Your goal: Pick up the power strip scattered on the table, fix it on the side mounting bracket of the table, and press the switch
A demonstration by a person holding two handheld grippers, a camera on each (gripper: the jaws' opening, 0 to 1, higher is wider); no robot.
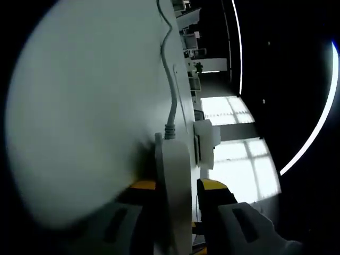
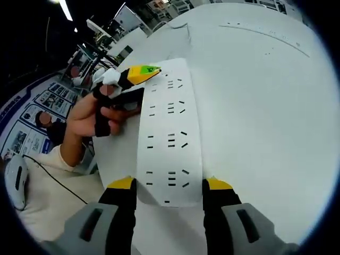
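Note:
The white power strip (image 2: 170, 133) lies lengthwise over the white table (image 2: 255, 106), sockets facing up. Its near end sits between the yellow-tipped jaws of my right gripper (image 2: 170, 183), which press on its two long sides. A hand holds my left gripper (image 2: 139, 73) at the strip's far left edge. In the left gripper view the power strip (image 1: 172, 170) stands edge-on, and my left gripper (image 1: 178, 185) is shut on it across its thickness. Its grey cable (image 1: 171, 101) runs away along the table (image 1: 79, 106).
A white box-shaped piece (image 1: 204, 138) sits by the table's edge just beyond the strip. The person's hand (image 2: 87, 114) and cream sleeve (image 2: 48, 191) are left of the strip. Bright windows (image 1: 234, 154), other desks (image 2: 122, 26) and wall posters (image 2: 26, 122) lie behind.

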